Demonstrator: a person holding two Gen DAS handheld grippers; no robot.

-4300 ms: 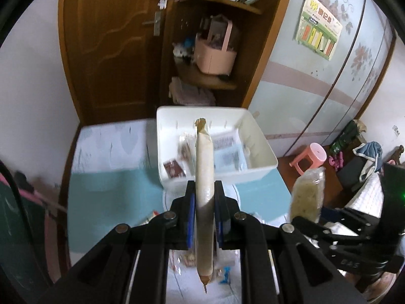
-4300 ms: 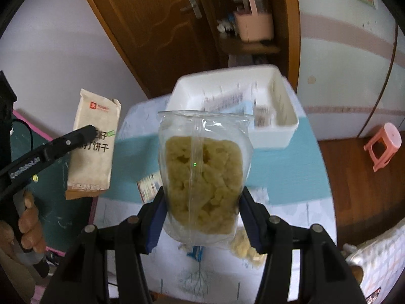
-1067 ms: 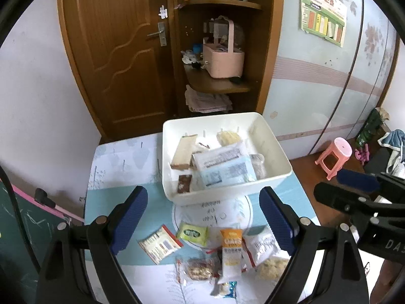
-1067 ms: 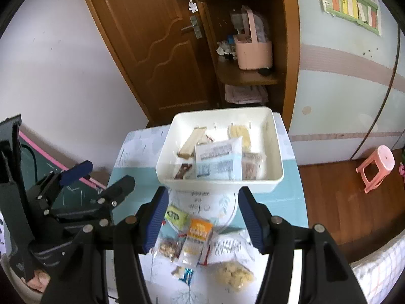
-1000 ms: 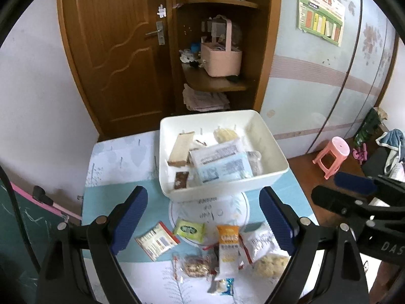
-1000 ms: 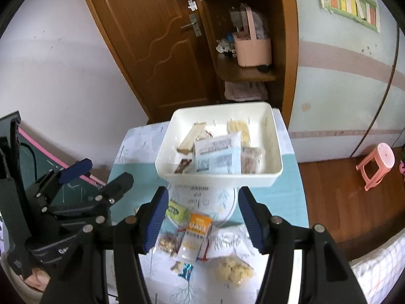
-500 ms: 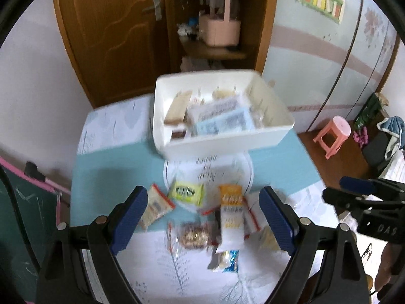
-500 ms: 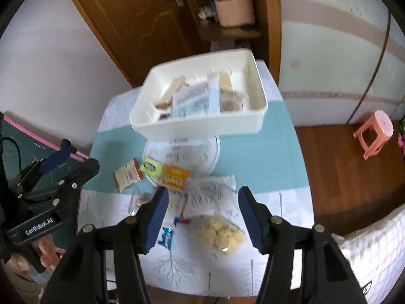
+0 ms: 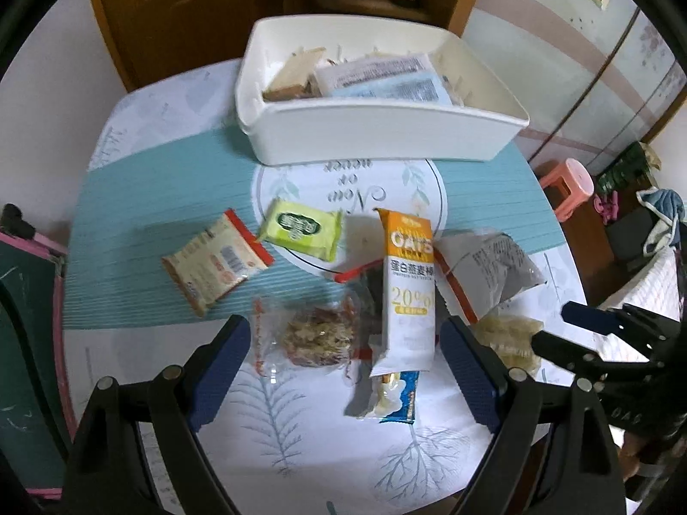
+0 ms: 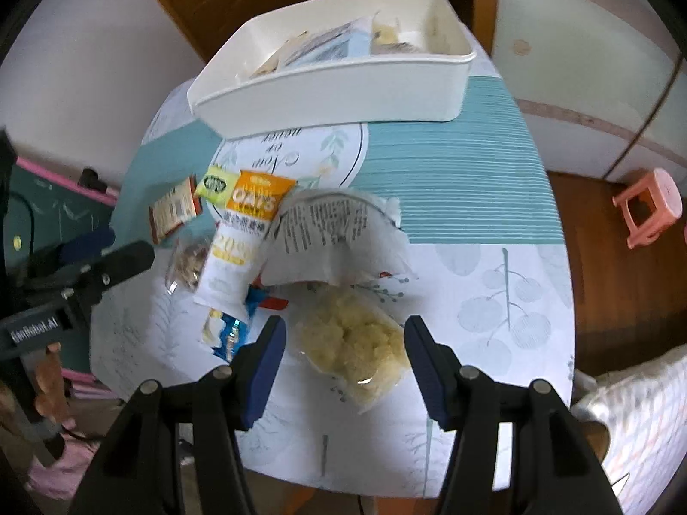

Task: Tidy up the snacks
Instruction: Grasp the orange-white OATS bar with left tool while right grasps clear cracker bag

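A white bin (image 9: 386, 128) at the table's far side holds several snack packs; it also shows in the right wrist view (image 10: 335, 81). Loose snacks lie in front of it: an orange-and-white OATS bar (image 9: 408, 287), a green pack (image 9: 302, 231), a red-edged cracker pack (image 9: 214, 262), a clear nut bag (image 9: 313, 337) and a white printed bag (image 10: 335, 236). My left gripper (image 9: 343, 369) is open and empty just above the nut bag and the OATS bar. My right gripper (image 10: 343, 356) is open and empty around a clear bag of yellow puffs (image 10: 352, 339).
The table has a teal and white printed cloth (image 9: 150, 197). A small blue wrapper (image 9: 395, 395) lies under the OATS bar's near end. A pink stool (image 10: 648, 206) stands on the floor to the right. A green board with a pink frame (image 9: 25, 343) is at the left.
Both grippers released their snacks into the bin, pulled back, then came down low over the loose snacks. The bin now sits higher in both views.
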